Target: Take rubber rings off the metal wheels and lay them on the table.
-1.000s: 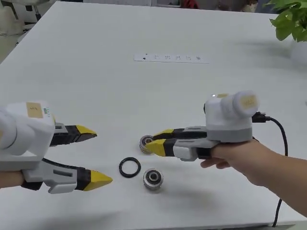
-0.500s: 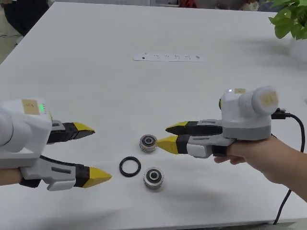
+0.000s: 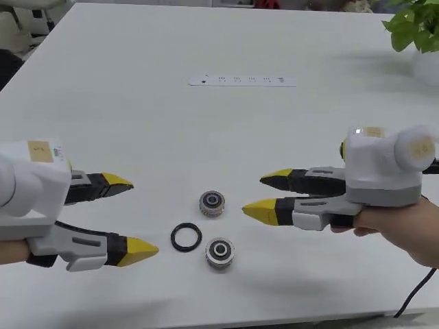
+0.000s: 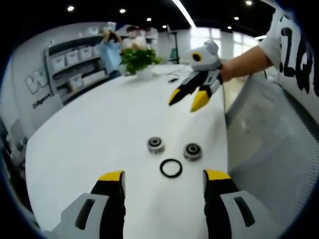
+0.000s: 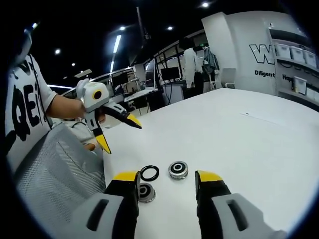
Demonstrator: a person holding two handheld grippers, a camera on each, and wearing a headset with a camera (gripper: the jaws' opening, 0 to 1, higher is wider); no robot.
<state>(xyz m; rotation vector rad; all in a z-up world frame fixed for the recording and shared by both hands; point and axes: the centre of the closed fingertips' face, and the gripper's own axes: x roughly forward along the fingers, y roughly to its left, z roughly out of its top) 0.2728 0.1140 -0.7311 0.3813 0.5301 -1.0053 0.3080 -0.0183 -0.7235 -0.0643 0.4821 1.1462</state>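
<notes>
Two small metal wheels lie near the table's front edge, one (image 3: 212,203) farther from me and one (image 3: 219,251) nearer. A loose black rubber ring (image 3: 186,237) lies flat just left of the near wheel. My left gripper (image 3: 140,217) is open, left of the ring and apart from it. My right gripper (image 3: 255,195) is open too, a short way right of the far wheel, holding nothing. The left gripper view has the ring (image 4: 171,168) and both wheels (image 4: 156,144) (image 4: 192,151) beyond its jaws. The right gripper view shows the ring (image 5: 149,173) between the wheels (image 5: 178,170) (image 5: 145,191).
A white power strip (image 3: 242,81) lies flat at the table's middle. A green plant (image 3: 415,27) stands at the far right corner. A black cable (image 3: 411,301) trails off the right gripper over the front edge. People stand by shelves in the background.
My right gripper has drawn back to the right, away from the far wheel, with its jaws a little wider. The left gripper, wheels and ring have stayed put.
</notes>
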